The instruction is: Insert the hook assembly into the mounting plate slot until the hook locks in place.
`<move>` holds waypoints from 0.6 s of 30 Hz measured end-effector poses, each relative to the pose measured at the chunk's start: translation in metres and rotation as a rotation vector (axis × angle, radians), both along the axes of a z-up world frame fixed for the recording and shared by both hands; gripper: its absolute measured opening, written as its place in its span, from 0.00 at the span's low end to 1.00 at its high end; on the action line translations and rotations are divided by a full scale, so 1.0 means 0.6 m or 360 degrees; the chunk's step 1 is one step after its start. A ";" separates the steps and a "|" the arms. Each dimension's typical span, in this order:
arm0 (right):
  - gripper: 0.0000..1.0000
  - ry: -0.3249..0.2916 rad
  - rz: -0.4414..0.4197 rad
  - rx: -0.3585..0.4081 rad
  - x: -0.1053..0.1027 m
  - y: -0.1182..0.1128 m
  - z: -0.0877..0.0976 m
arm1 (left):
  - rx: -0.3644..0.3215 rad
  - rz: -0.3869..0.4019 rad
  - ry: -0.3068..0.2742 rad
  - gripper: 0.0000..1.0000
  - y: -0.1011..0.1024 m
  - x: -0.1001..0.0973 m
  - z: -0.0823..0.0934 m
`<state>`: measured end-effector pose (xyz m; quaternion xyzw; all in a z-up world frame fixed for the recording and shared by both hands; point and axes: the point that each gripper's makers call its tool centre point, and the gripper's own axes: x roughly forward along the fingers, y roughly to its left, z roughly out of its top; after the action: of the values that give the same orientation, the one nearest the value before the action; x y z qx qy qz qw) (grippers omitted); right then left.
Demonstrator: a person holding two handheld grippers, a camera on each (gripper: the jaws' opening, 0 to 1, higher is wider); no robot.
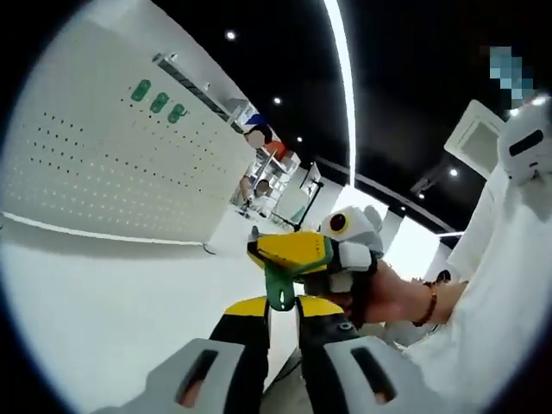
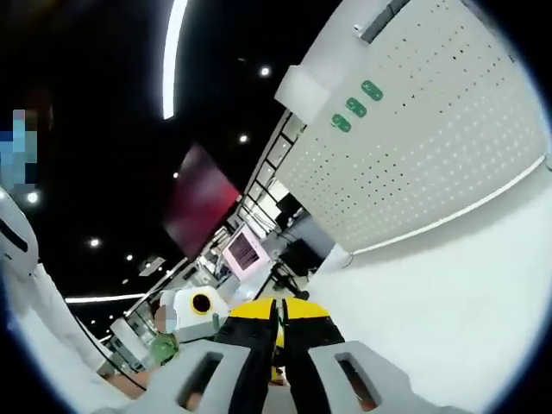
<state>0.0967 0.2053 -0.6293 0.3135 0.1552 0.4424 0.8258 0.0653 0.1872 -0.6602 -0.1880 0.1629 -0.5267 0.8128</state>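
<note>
A green hook piece [image 1: 280, 289] hangs between my two grippers, held up in the air. My left gripper [image 1: 282, 309] has its yellow-tipped jaws closed on the piece's lower end. The right gripper [image 1: 260, 250] comes in from the right in a person's hand [image 1: 392, 297] and is shut on its upper part. In the right gripper view my right gripper [image 2: 278, 312] has its yellow tips almost touching, and they hide the piece. The white perforated mounting plate [image 1: 121, 164] [image 2: 431, 147] stands well behind, with three green hooks [image 1: 159, 102] [image 2: 355, 105] on its upper part.
A white surface [image 1: 112, 293] [image 2: 466, 285] runs up to the foot of the plate. The person's white sleeve [image 1: 492, 302] fills the right side. Screens and desks [image 1: 276, 185] [image 2: 246, 250] stand far back under a dark ceiling with light strips.
</note>
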 end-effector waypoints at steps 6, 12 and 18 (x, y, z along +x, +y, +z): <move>0.01 -0.0059 -0.0029 -0.0043 0.005 -0.002 0.005 | 0.0111 0.0046 -0.0061 0.14 0.002 0.005 -0.004; 0.01 -0.0110 -0.0124 -0.0145 0.016 -0.014 0.000 | 0.0267 0.0140 -0.0149 0.21 0.010 0.016 -0.014; 0.01 -0.0129 -0.0211 -0.0257 0.026 -0.028 -0.015 | 0.0355 0.0180 -0.0248 0.20 0.006 0.018 -0.012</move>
<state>0.1125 0.1886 -0.6385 0.2373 0.1358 0.3852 0.8814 0.0761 0.1910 -0.6672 -0.0639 0.1460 -0.4717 0.8673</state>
